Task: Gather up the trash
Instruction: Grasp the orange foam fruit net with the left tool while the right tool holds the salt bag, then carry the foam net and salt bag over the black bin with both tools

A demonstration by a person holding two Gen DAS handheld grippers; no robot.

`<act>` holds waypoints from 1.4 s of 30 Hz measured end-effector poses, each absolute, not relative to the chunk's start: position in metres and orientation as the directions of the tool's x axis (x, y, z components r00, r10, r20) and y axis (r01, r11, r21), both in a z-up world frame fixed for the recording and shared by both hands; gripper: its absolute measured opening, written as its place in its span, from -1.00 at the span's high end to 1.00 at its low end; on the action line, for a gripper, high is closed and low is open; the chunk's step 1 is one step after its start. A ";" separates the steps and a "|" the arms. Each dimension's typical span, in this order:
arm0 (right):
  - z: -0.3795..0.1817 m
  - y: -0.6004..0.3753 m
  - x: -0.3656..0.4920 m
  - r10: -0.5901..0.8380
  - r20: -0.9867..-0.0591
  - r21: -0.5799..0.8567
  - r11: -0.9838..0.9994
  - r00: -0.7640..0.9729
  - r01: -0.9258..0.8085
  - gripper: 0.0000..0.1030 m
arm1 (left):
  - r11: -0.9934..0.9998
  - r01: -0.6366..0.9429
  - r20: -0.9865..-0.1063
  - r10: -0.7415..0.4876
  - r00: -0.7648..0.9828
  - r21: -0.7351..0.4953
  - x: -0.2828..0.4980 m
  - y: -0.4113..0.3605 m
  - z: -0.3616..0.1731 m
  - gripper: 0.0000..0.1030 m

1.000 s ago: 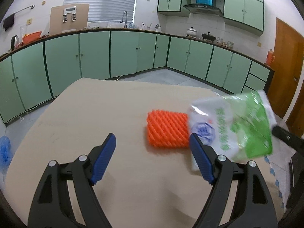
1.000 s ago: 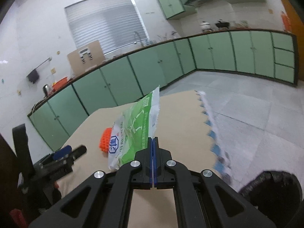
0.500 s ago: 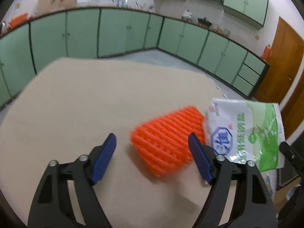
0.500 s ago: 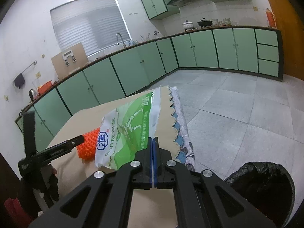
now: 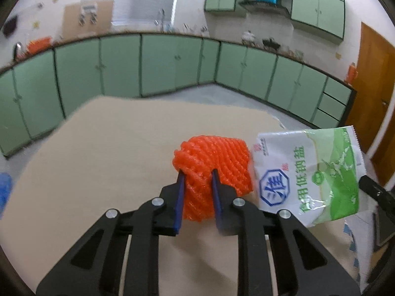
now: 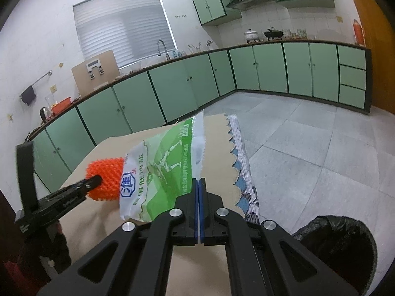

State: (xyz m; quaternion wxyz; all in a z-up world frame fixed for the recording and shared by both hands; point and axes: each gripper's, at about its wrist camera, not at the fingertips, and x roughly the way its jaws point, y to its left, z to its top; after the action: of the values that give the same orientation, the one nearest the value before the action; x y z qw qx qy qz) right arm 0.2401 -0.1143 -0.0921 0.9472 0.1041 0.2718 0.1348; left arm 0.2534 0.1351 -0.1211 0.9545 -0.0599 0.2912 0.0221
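My left gripper [image 5: 197, 175] is shut on an orange foam net [image 5: 214, 162] and squeezes its near end just above the tan table [image 5: 111, 148]. My right gripper [image 6: 198, 181] is shut on the edge of a white and green salt bag [image 6: 163, 170], which hangs in the air beside the net. The bag also shows in the left wrist view [image 5: 308, 175], right of the net. The net shows in the right wrist view [image 6: 106, 180], with the left gripper [image 6: 95, 180] on it.
A bin lined with a black bag [image 6: 338, 249] stands on the floor at the table's right. A patterned cloth [image 6: 243, 162] hangs over the table's right edge. Green cabinets [image 5: 158, 66] run along the walls. A brown door [image 5: 372, 98] is at the right.
My left gripper has closed on the orange foam net, which now bunches between its fingers. My right gripper has kept the salt bag and carried it toward the table's right edge.
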 end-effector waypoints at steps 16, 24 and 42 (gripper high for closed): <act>-0.043 -0.108 0.203 0.310 -0.424 0.212 0.947 0.851 -0.240 0.98 | 0.993 -0.108 -0.426 0.081 0.901 -0.041 0.194 0.117 -0.059 0.64; -0.022 -0.111 0.184 0.301 -0.384 0.198 0.950 0.873 -0.240 0.98 | 0.997 -0.055 -0.399 0.031 0.917 -0.049 0.174 0.093 -0.046 0.64; 0.005 -0.161 0.133 0.223 -0.329 0.191 0.967 0.918 -0.167 0.98 | 0.995 0.085 -0.352 -0.096 0.931 -0.048 0.145 0.033 -0.030 0.64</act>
State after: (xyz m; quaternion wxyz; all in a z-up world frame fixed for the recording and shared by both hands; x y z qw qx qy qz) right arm 0.1326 -0.1609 0.0054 0.9759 0.0798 0.1767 0.0999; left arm 0.1450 0.0328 -0.0297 0.9825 -0.0161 0.1797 -0.0460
